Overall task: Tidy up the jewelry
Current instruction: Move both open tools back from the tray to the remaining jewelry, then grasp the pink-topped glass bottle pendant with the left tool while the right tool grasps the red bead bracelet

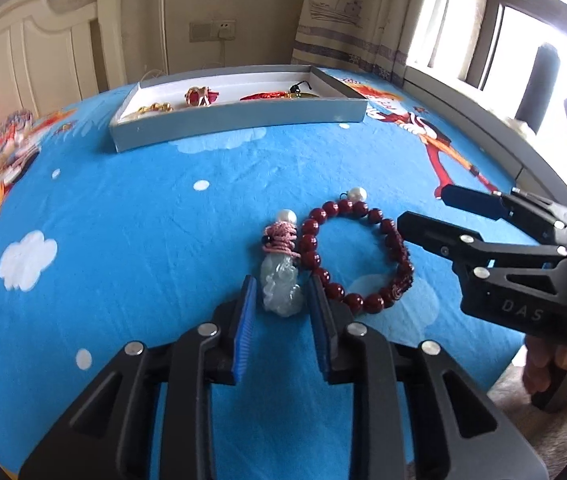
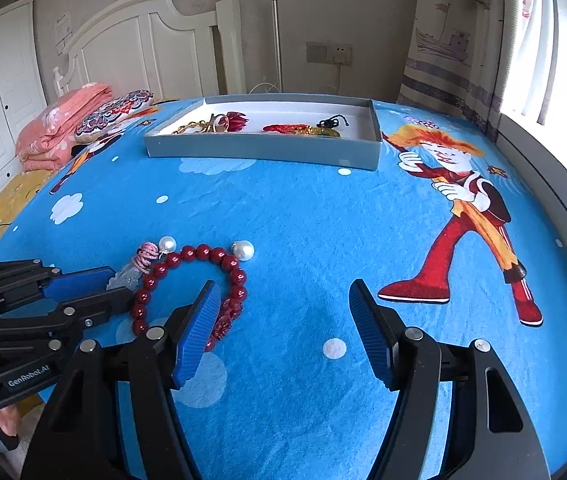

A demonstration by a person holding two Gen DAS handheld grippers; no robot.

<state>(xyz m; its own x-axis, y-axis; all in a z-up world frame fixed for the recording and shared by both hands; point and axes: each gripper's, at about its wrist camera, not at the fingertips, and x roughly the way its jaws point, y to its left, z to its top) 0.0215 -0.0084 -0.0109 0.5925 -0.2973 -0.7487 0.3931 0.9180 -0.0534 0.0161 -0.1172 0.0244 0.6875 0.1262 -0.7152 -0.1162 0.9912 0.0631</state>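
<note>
A: Item one, the pendant?

B: Jade pendant (image 1: 281, 286): pale green, translucent, carved, lying on the bed (image 1: 123, 220) with its pink cord (image 1: 281, 238) wound in a bundle at the top. A white pearl (image 1: 286, 216) sits at the far end of the cord. Your left gripper (image 1: 281, 300) has its blue-padded fingers (image 1: 245, 304) either side of the stone, with gaps showing; they are parted and not pinching it.

A: Item two?

B: Red bead bracelet (image 1: 357, 256): round, glossy dark-red beads in a closed loop, with one carved bead near the right side. It lies just beside the pendant, on its right, touching or nearly so. A second white pearl (image 1: 356, 193) rests at the far edge of the loop.

A: And your right gripper?

B: Your right gripper (image 2: 283, 320) hangs over the bed with its fingers (image 2: 199, 332) spread wide, holding nothing. The left finger overlaps the near right part of the bracelet in the right wrist view; I cannot tell whether it touches it.

A: Item three, storage?

B: Grey box (image 1: 243, 118), shallow, white inside, at the far side of the bed, well apart from the pendant. It holds a gold chain (image 1: 155, 108), a red and gold piece (image 1: 199, 97), and a red ornament with a black cord (image 1: 283, 94).
</note>
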